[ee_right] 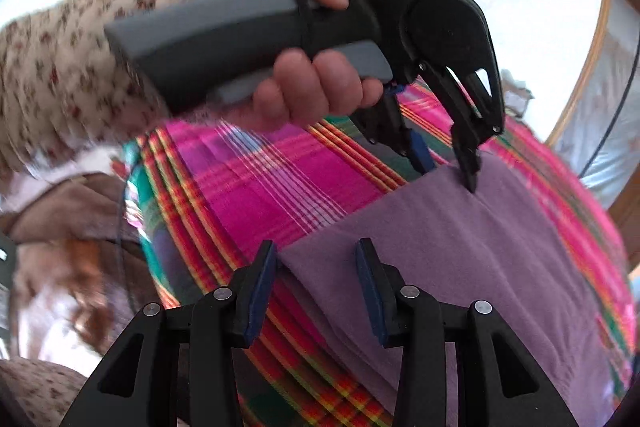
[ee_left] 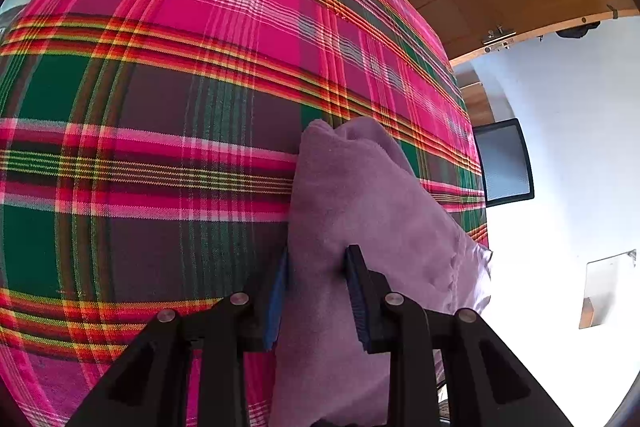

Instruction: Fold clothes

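Right up close, the left gripper (ee_left: 318,291) has its blue pads clamped on a bunched-up fold of the soft lilac fleece garment (ee_left: 360,207). The right gripper (ee_right: 316,287) sits open over the garment's near corner, gripping nothing. It all lies on a pink-and-green plaid blanket (ee_left: 160,87).

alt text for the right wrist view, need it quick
The left gripper, held in a hand with a floral sleeve, pinches the far edge of a purple garment on a pink plaid cloth. The right gripper is open at its near corner.
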Tool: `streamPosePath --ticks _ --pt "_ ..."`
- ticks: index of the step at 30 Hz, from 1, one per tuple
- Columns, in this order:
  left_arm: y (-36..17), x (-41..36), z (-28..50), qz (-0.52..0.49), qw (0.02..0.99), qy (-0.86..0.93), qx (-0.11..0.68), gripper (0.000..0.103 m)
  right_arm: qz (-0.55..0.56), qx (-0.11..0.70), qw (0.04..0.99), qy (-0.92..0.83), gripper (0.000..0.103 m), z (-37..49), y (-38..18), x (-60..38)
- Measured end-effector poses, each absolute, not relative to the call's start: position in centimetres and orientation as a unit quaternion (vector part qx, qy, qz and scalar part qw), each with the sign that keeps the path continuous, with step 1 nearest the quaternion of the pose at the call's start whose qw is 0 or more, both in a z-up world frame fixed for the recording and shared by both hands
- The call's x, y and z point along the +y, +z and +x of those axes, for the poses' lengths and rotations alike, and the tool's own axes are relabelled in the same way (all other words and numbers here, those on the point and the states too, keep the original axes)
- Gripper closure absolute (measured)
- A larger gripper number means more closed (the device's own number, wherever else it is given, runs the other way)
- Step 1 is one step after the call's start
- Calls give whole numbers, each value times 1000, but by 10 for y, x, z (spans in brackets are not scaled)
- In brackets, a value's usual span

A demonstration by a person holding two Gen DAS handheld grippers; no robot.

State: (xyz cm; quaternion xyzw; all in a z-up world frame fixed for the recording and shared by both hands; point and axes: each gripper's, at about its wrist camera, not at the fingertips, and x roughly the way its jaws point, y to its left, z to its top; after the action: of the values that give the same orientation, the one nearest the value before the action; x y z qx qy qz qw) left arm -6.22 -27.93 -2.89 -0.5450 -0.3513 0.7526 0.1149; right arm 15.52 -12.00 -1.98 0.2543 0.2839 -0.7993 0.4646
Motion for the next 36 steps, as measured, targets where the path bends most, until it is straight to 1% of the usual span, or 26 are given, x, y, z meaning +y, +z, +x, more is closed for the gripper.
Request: streamPosePath --ticks 7,12,15,16,22,30,31,32,33,34,35,36 --pt "-31 -279 -68 -543 121 748 -362 72 264 263 450 -811 60 157 -21 -114" --pt "-31 -279 -67 -539 126 749 -364 72 228 299 427 -822 60 180 -24 -119" --pt "-32 -281 -65 -533 128 749 -373 72 225 296 422 -827 60 185 -25 -121" --pt "-32 -282 -64 -531 128 749 -375 72 227 294 420 -828 58 186 -25 -122" --pt "-33 -282 -62 -526 129 751 -377 71 206 313 397 -838 58 204 -28 -132" --pt "-35 -282 -62 -527 131 744 -388 71 217 304 398 -838 59 204 -25 -126" --pt "-36 -281 -62 -528 132 742 -390 71 218 307 396 -837 60 205 -25 -125" --pt "-36 -282 -61 -529 133 741 -391 71 223 307 397 -836 68 206 -24 -124" --pt "-36 -282 -61 -530 134 740 -393 71 227 306 397 -835 72 206 -23 -123" --pt "-36 -282 -61 -531 134 739 -393 71 230 304 395 -836 81 206 -22 -121" --pt "-36 -282 -61 -531 134 738 -393 71 232 302 393 -837 86 206 -21 -120" --pt "-36 -282 -61 -532 134 738 -394 71 235 300 391 -838 86 206 -19 -118"
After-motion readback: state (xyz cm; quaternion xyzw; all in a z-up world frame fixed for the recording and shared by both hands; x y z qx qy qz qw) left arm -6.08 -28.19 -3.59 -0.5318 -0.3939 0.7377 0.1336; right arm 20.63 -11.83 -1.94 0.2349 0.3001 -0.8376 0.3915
